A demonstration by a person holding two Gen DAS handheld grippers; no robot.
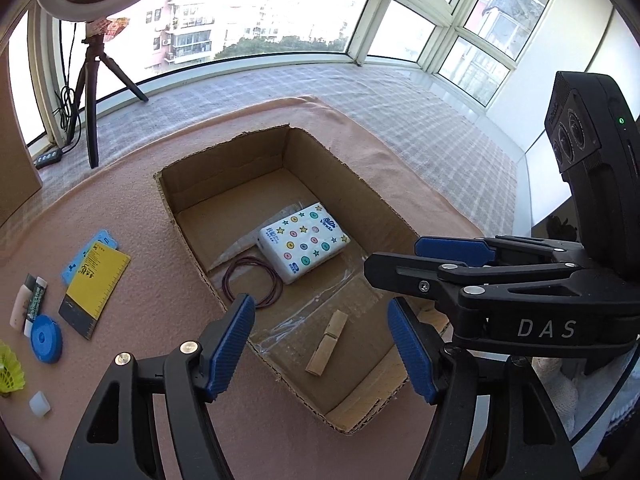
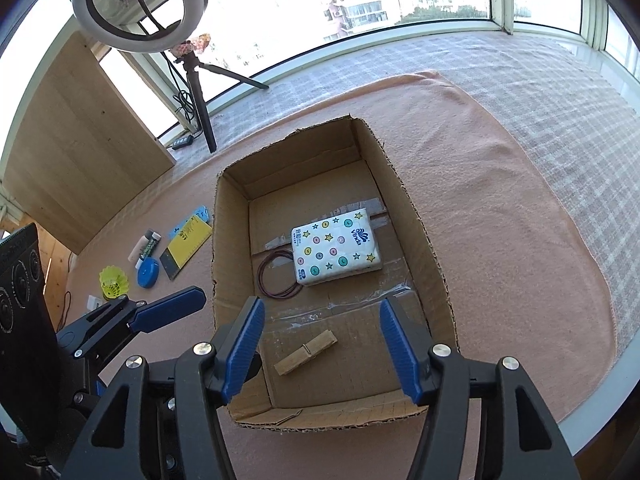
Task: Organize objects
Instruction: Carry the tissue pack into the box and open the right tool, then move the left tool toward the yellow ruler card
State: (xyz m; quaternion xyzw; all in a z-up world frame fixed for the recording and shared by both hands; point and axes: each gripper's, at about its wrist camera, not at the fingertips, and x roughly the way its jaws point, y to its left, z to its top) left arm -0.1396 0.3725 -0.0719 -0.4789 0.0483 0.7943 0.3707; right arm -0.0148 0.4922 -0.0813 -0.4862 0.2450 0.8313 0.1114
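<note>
You're working in a high-rise flat's enclosed balcony or bay window: wraparound windows [image 1: 280,12] face apartment blocks. A ring light on a tripod [image 2: 196,92] stands at the blanket-covered platform's [image 2: 500,184] far-left corner.

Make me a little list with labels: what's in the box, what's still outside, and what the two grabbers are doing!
box: open cardboard box on a pink cloth
inside the box: tissue pack, loop of thin bands, wooden clothespin
outside, to its left: yellow ruler card, blue tape measure, yellow shuttlecock
left gripper: open, nothing in it
right gripper: open, nothing in it, above the clothespin
</note>
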